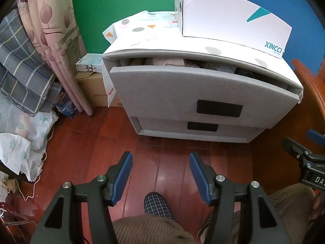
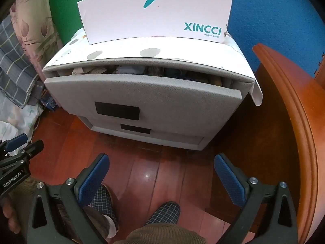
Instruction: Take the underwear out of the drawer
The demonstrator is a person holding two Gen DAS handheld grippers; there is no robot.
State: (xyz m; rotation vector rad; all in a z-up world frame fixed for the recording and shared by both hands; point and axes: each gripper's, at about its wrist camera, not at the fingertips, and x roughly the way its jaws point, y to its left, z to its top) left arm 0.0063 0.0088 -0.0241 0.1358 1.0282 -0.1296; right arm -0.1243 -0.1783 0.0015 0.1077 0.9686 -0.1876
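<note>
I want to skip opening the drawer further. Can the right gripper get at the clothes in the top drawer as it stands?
Probably not. The top drawer is open only a crack, so the clothes show through a narrow slit under the cabinet top. The open right gripper looks too wide for it.

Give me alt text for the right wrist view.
A grey two-drawer cabinet stands ahead, its top drawer slightly open with folded clothes showing in the gap. The open, empty right gripper hovers over the red wooden floor; a white XINCCI shoebox sits on top.
</note>
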